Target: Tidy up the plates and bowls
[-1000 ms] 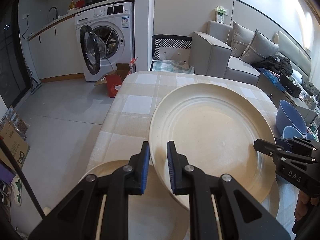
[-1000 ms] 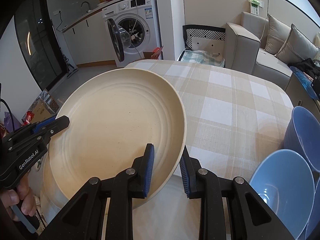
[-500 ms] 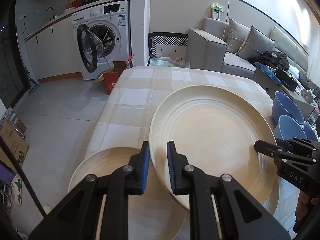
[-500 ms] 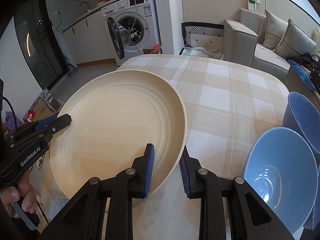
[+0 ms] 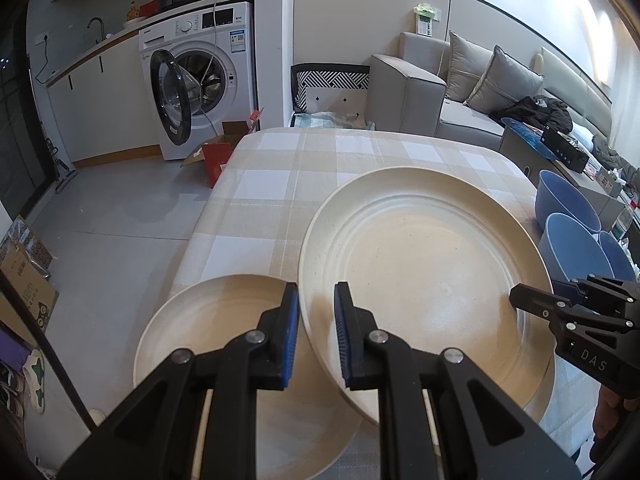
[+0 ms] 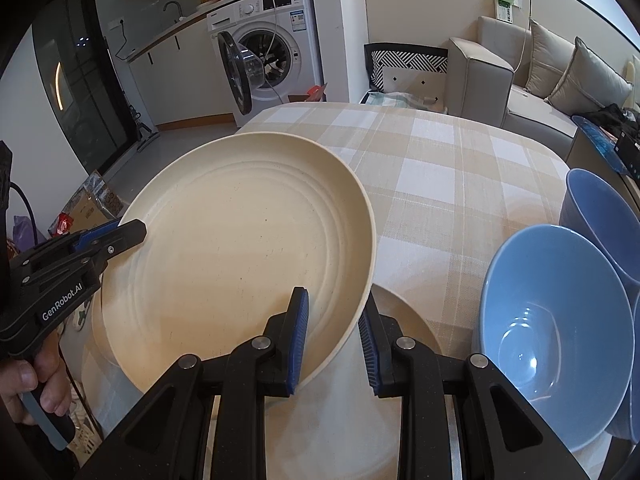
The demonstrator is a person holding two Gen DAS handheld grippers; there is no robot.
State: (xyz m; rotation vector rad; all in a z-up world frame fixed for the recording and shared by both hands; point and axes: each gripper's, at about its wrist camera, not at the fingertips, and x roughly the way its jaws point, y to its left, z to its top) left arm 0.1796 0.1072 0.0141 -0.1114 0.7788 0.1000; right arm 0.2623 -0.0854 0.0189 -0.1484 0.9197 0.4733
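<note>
A large cream plate (image 5: 420,272) (image 6: 240,248) hangs tilted above the checked table (image 5: 280,184), held at opposite rims. My left gripper (image 5: 317,336) is shut on its left rim; in the right wrist view that gripper (image 6: 132,232) shows at the plate's far left edge. My right gripper (image 6: 334,344) is shut on the right rim, and its tips (image 5: 520,298) show in the left wrist view. Below lie a second cream plate (image 5: 216,328) and another one (image 6: 404,320). Blue bowls (image 6: 552,352) (image 5: 568,200) stand to the right.
The table's left edge drops to a tiled floor with a red box (image 5: 216,160) and a washing machine (image 5: 200,80) with its door open. A grey sofa (image 5: 460,92) stands beyond the table. A person's hand (image 6: 36,384) grips the left handle.
Both grippers have carried the plate across the table toward its near side. The lower cream plate and the blue bowls show more fully now. Both grips are unchanged.
</note>
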